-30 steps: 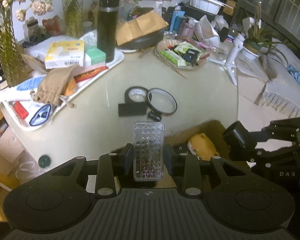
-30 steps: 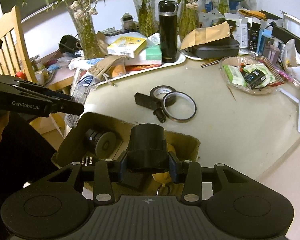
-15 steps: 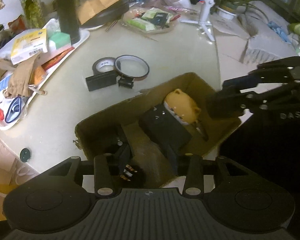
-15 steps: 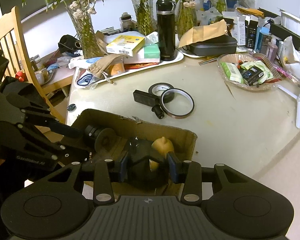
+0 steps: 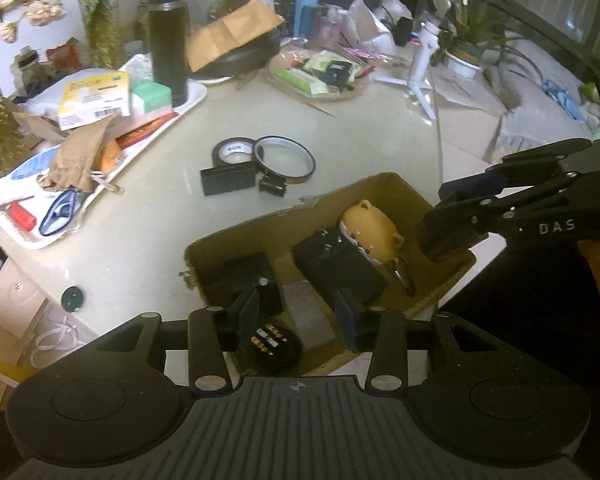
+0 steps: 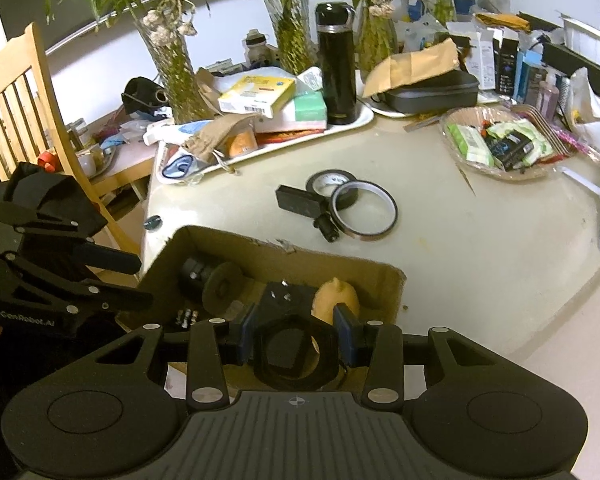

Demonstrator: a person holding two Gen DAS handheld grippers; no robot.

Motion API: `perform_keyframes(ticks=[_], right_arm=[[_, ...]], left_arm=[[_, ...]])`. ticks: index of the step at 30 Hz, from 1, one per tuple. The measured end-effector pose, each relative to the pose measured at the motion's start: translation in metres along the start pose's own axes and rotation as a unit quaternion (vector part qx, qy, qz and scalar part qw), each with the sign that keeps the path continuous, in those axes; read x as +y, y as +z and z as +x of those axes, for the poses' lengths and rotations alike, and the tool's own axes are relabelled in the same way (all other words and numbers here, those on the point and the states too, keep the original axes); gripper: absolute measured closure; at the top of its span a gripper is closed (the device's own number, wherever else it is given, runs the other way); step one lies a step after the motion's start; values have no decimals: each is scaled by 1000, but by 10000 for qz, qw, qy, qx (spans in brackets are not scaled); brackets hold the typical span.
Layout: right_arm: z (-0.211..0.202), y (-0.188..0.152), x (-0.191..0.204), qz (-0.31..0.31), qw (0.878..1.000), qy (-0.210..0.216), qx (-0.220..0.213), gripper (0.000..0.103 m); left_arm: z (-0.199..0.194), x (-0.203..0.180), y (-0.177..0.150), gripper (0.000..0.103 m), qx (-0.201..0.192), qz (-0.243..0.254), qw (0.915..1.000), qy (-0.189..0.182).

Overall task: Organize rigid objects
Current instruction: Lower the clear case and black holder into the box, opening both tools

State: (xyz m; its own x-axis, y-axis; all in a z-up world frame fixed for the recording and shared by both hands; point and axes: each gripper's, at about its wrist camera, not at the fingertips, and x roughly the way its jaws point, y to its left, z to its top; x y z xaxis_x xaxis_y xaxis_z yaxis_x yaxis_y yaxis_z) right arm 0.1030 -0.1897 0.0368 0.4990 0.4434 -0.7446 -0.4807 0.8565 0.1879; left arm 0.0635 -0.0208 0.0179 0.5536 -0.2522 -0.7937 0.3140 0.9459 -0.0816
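Cardboard box [image 5: 384, 184] w/ yellow bear figure [image 5: 370, 226], black blocks inside

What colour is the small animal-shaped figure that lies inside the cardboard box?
The animal-shaped figure is yellow-orange; the left wrist view shows it best.

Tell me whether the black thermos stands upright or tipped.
Upright: the black thermos stands vertically on the white tray, lid on top.

Probably home — cluttered table [image 6: 480, 248], vases [image 6: 176, 68]
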Motion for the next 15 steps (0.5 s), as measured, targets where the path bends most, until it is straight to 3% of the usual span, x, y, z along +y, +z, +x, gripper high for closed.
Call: perform_keyframes(ticks=[4,5,6,7,15], right_arm=[[3,6,7,-59,10000,59,49,56],[6,6,9,-80,9999,37,113,50],[10,6,11,-111,9998,-18,170,28],[12,6,12,-150,9996,-86,204,14],[14,-1,17,-273,9994,-117,196,6]], left_arm=[[-4,2,-4,61,-63,2,9999,91],[-5,2,-5,61,-91,10,9999,114],[-5,2,-5,61,-115,15,9999,127],[-7,3,-6,61,-139,18,9998,135],[-11,3,-9,61,-236,56,9995,195]])
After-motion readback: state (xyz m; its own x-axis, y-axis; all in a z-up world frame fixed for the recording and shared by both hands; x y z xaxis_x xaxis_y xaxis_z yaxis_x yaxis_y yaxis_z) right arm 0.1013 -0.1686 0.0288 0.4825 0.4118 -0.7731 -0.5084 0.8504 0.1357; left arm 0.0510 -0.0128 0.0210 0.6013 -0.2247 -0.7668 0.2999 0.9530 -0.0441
